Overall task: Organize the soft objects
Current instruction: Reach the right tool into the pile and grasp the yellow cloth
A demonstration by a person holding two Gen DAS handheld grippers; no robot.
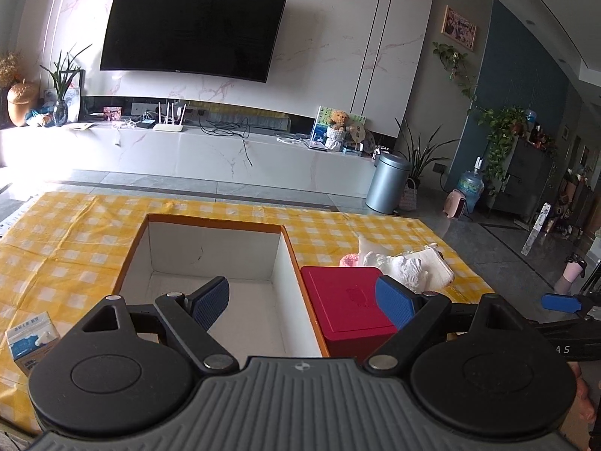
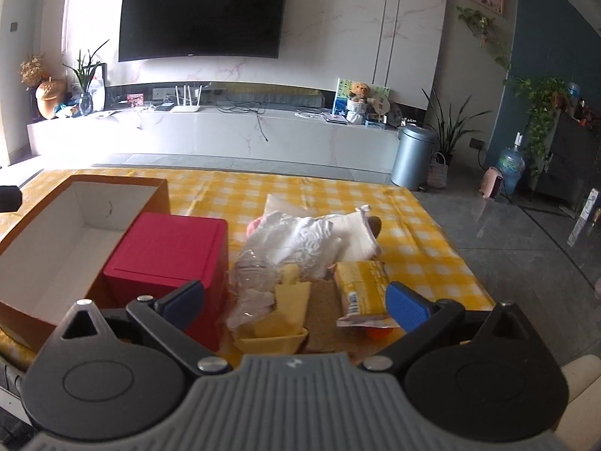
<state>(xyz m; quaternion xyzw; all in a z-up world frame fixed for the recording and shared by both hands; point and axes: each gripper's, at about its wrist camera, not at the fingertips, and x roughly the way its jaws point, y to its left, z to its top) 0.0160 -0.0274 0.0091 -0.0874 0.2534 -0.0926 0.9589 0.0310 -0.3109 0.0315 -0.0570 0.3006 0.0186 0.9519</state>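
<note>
While both grippers hang wide open, empty, left gripper (image 1: 302, 302) over orange box (image 1: 287, 235) rim; right gripper (image 2: 296, 298) above soft pile (image 2: 300, 240), red box (image 2: 169, 248) beside.

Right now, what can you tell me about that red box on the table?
The red box is a small, squarish, closed container with a matte, card-like look and a framed, recessed panel on its top, which bears a faint embossed mark too dim to read. It sits upright on the yellow checked tablecloth, right beside the open orange box with the white inside; whether they touch is unclear. Crumpled white soft items lie on its other side. Neither gripper holds it.
</note>
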